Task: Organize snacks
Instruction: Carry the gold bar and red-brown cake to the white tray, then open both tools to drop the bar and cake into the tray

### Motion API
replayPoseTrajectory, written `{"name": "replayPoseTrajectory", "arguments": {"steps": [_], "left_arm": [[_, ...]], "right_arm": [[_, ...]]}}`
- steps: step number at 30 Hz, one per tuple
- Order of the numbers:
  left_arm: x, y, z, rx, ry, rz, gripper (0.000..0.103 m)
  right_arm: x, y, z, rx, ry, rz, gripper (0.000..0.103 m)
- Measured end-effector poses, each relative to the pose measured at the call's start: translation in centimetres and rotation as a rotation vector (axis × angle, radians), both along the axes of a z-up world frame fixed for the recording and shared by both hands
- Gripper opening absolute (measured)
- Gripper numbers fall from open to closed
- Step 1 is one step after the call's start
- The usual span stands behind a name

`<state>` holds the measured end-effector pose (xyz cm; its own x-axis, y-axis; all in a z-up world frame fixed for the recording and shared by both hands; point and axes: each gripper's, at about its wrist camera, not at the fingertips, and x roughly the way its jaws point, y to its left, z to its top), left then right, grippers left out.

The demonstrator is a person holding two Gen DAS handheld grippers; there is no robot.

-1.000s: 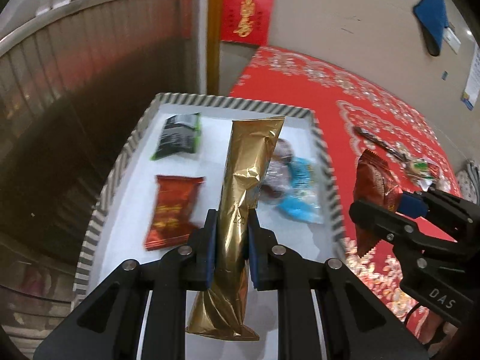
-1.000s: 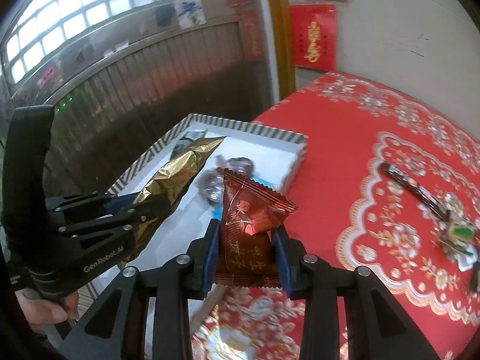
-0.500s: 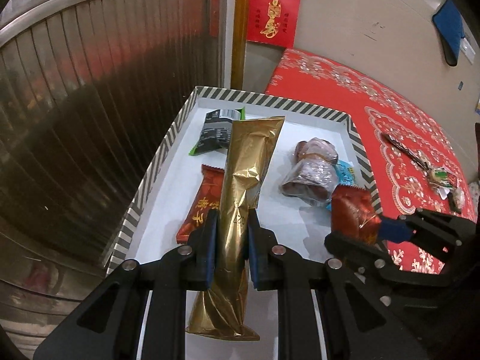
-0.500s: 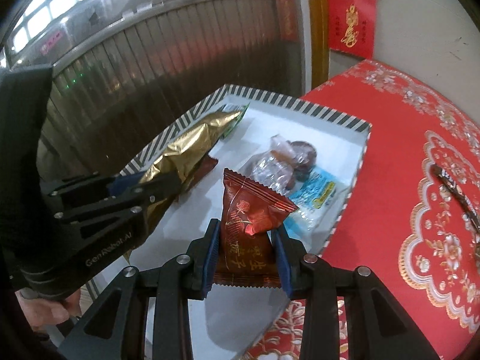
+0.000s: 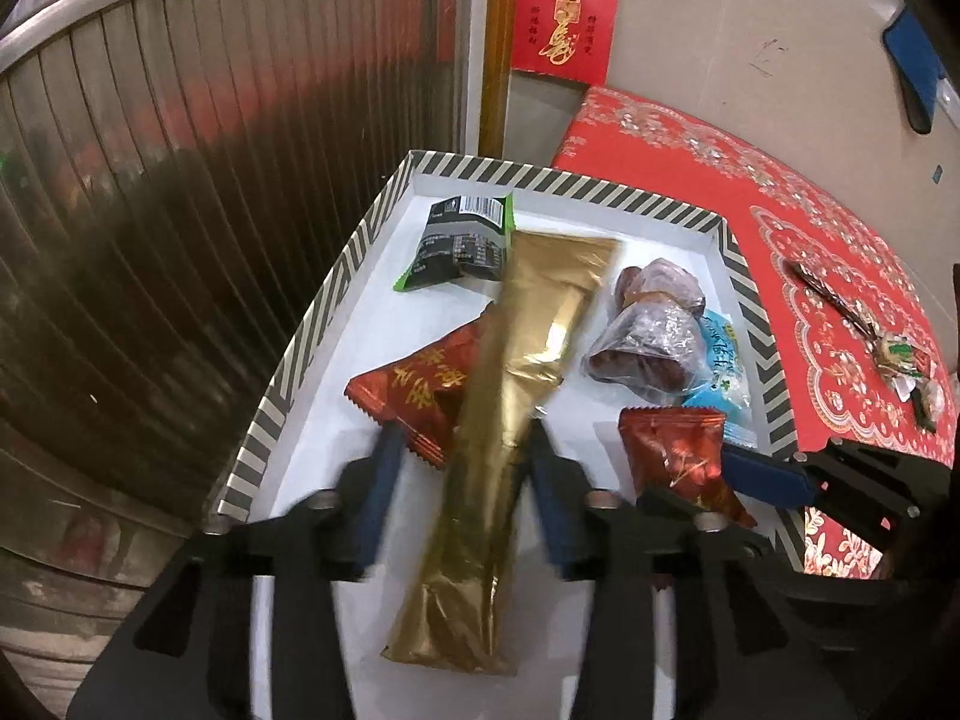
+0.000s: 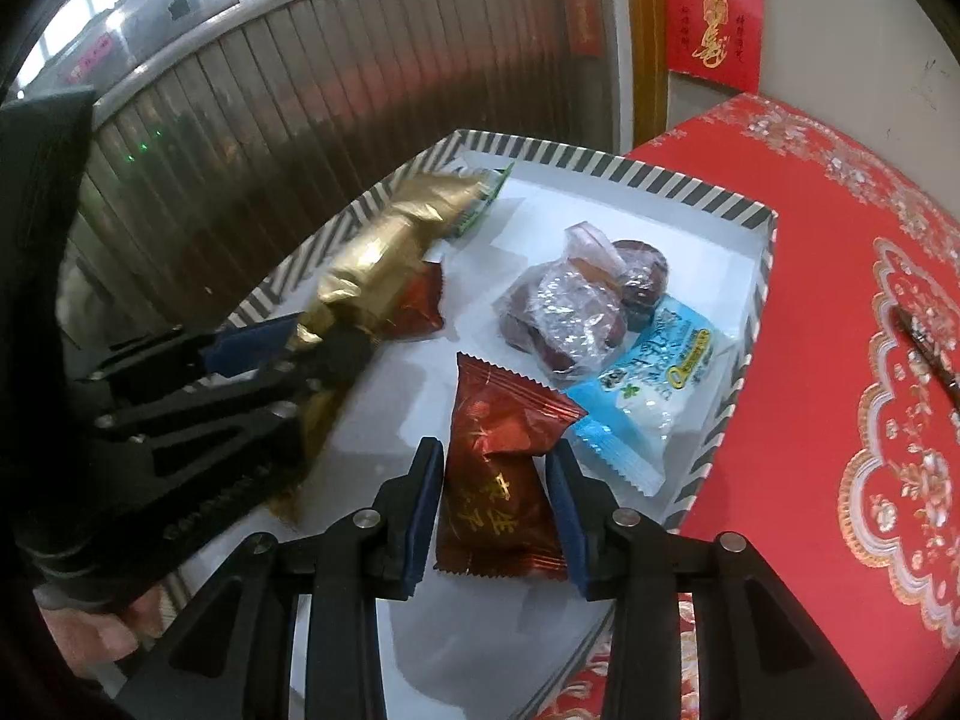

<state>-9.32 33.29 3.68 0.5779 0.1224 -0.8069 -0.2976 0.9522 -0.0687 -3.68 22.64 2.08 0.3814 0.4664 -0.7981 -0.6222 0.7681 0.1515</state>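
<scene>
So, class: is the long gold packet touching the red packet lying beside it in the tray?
Touching. The left wrist view shows the gold packet lying across the red packet's edge, no gap between.

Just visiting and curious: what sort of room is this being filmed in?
Probably a home, decorated for a festival. A red floral tablecloth covers the table, a red paper with gold calligraphy hangs on the wall, and a striped-rim tray holds wrapped snacks.
</scene>
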Motion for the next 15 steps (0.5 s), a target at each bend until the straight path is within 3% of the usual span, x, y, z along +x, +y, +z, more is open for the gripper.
{"name": "replayPoseTrajectory", "arguments": {"steps": [1, 4, 6, 9, 15], "left_arm": [[-0.1, 0.1, 0.1, -0.007, -0.006, 0.007, 0.058], [-0.3, 0.2, 0.5, -0.003, -0.024, 0.020, 0.061], [-0.3, 0.2, 0.8, 0.003, -0.028, 0.026, 0.065], [-0.2, 0.0, 1.1, -0.002, -0.036, 0.025, 0.066], [-0.3, -1.0, 1.8, 0.022, -0.038, 0.010, 0.066]], "right_arm": [[-0.1, 0.0, 0.1, 0.008, 0.005, 0.002, 0.039], [-0.2, -0.4, 0.5, 0.044, 0.015, 0.002, 0.053], [-0.4, -0.8, 0.9, 0.053, 0.010, -0.006, 0.055], [-0.7, -1.6, 1.6, 0.067, -0.003, -0.011, 0.057], [-1.1, -3.9, 3.2, 0.101, -0.040, -0.049, 0.070]]}}
